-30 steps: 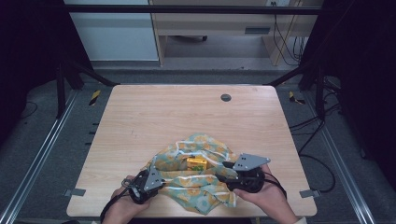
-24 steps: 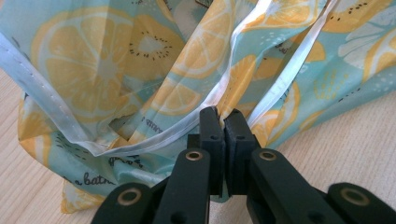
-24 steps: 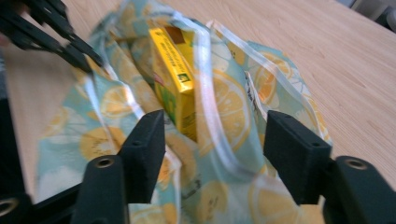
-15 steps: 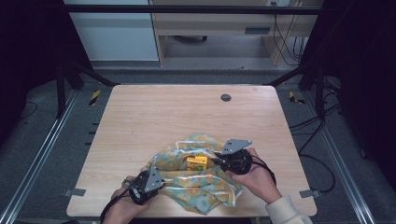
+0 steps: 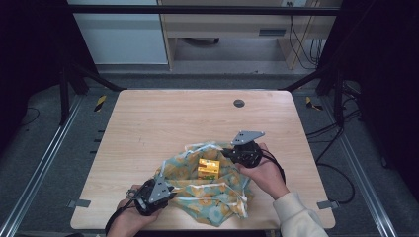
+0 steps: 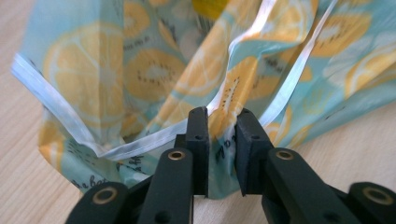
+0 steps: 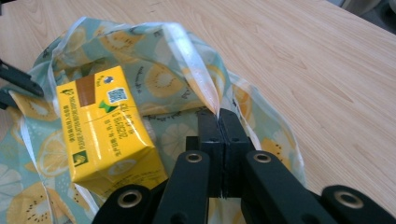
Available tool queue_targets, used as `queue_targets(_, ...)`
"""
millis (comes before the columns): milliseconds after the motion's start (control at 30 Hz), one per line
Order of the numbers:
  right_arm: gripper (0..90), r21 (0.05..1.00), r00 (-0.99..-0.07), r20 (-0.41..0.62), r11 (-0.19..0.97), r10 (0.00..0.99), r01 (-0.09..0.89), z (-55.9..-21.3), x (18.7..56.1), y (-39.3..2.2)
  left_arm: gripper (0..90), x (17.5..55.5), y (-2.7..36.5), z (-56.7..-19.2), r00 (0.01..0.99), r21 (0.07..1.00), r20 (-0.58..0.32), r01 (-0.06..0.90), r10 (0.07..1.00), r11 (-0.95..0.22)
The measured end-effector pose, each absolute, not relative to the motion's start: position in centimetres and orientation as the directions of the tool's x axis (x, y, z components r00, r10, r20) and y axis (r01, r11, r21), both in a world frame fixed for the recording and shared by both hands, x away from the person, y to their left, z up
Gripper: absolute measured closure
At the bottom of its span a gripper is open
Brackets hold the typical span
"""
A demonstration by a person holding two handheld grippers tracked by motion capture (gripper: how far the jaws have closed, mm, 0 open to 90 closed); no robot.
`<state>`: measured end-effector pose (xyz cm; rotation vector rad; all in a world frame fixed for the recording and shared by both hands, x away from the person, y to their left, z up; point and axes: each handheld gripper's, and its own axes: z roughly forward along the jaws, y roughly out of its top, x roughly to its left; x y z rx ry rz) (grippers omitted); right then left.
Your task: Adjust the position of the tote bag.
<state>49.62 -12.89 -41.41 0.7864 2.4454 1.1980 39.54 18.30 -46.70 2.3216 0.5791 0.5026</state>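
in the high view my left gripper (image 5: 157,190) sits at the lower left of the frame near the table's (image 5: 148,128) front edge, held in my left hand (image 5: 131,217). my right gripper (image 5: 237,152) is right of centre, in my right hand (image 5: 264,173), with its grey plate on top. between them lies a crumpled fruit-print cloth (image 5: 212,195), pale teal with yellow slices and white edging, spread across the lower middle of the wooden top.

in the left gripper view my 2 jaws stand a little apart but clamp a bunched fold of the cloth (image 6: 140,70) between them; the fabric rises from the lower centre and fans toward the top of the frame, a white hem running diagonally on each side.

in the right gripper view my jaws are pressed together on the white-edged rim of the cloth (image 7: 187,74), at the centre of the frame. a yellow carton (image 7: 105,128) with green and brown marks and a small square code lies on the cloth at centre left, just beside my jaws. in the high view the carton (image 5: 208,169) rests in the middle of the cloth, between my 2 grippers. a small dark round disc (image 5: 239,103) sits on the table toward its far edge, well apart from the cloth.
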Motion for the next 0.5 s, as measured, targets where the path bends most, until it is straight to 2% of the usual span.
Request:
queue_targets(100,90.0,0.796,-0.803,-0.03,0.5,0.595,0.34,-41.4,49.5,-12.8,69.8,39.4,18.6,-45.6,0.823,0.74,0.166,0.259,0.543,-0.621)
queue_targets(133,89.9,0.796,-0.802,-0.028,0.499,0.597,0.343,-41.3,49.5,-12.9,62.4,39.5,18.7,-45.3,0.824,0.751,0.158,0.258,0.545,-0.607)
queue_targets(267,89.8,0.796,-0.799,-0.032,0.498,0.601,0.343,-41.1,49.6,-13.2,45.2,39.8,18.3,-43.5,0.845,0.8,0.086,0.257,0.527,-0.542)
queue_targets(333,89.6,0.794,-0.8,-0.031,0.501,0.599,0.345,-41.1,49.7,-13.2,42.9,40.3,17.9,-43.2,0.846,0.806,0.08,0.256,0.527,-0.533)
queue_targets(500,89.4,0.794,-0.799,-0.024,0.497,0.601,0.35,-41.2,50.0,-13.3,40.5,43.1,15.5,-44.6,0.871,0.75,0.071,0.276,0.487,-0.602)
